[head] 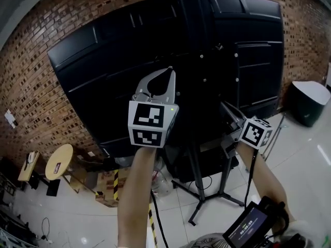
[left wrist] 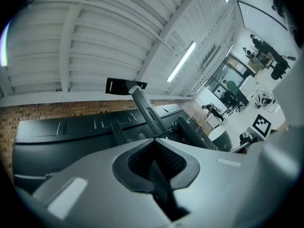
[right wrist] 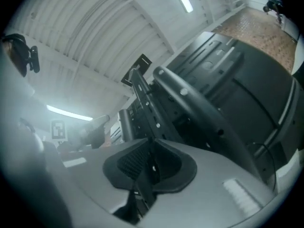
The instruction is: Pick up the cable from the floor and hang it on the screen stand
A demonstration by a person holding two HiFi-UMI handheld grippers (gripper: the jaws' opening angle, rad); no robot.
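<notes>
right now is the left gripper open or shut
Shut. The left gripper has its jaws touching at the tips in its own view.

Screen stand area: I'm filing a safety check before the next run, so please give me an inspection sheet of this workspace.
Surface: glossy white floor.
Job's things: screen stand upright, carrying the black screen, seen from behind; a hung cable cannot be made out.
Clutter: round wooden table; dark bin.
Grippers: left hand-held gripper raised before the screen, jaws together, empty; right hand-held gripper lower, beside the stand, jaws together, nothing seen between them.
Cables: black cable hangs below the right hand-held gripper; what it belongs to cannot be told.
Surroundings: brick wall.
</notes>
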